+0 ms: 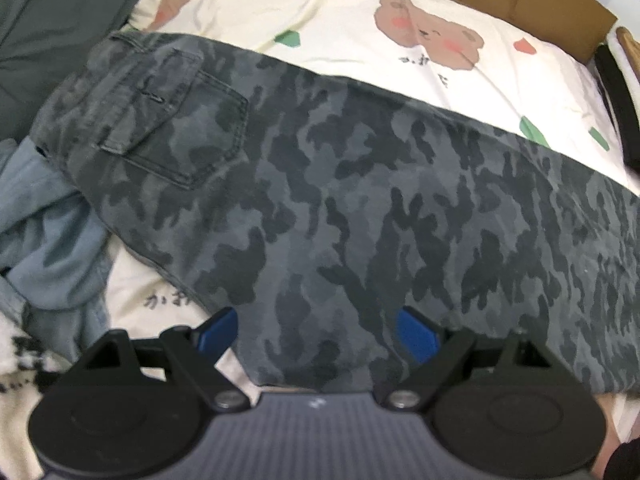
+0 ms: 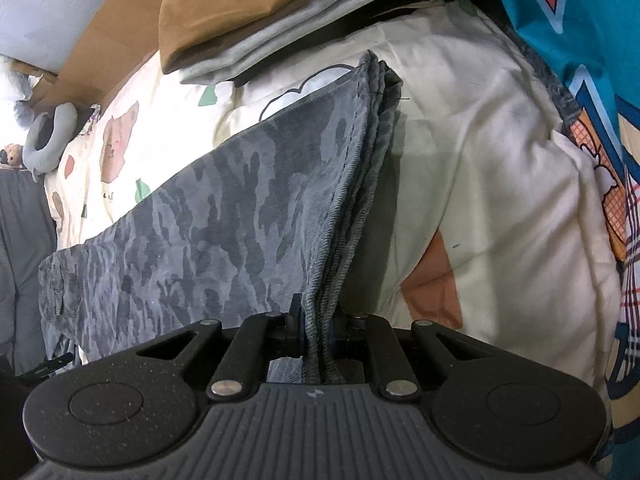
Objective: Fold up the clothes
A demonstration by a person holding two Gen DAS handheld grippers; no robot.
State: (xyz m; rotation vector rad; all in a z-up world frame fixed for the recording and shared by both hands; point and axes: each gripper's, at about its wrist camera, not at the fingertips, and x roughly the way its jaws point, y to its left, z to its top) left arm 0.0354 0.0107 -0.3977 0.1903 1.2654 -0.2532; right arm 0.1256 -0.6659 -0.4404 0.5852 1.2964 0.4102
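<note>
Looking steeply down through my left gripper (image 1: 316, 334), I am seeing its blue pads (image 1: 416, 334) standing wide apart above the camouflage trousers (image 1: 340, 200), gripping nothing. The trousers are lying stretched across the bear-print quilt (image 1: 360, 32), waistband and back pocket (image 1: 176, 120) to the left beside a light blue garment (image 1: 52, 248). My right gripper (image 2: 318, 332) is tilting downward, its fingers clamped on the bunched hem of the trousers (image 2: 240, 208), which is rising off the quilt (image 2: 480, 160).
</note>
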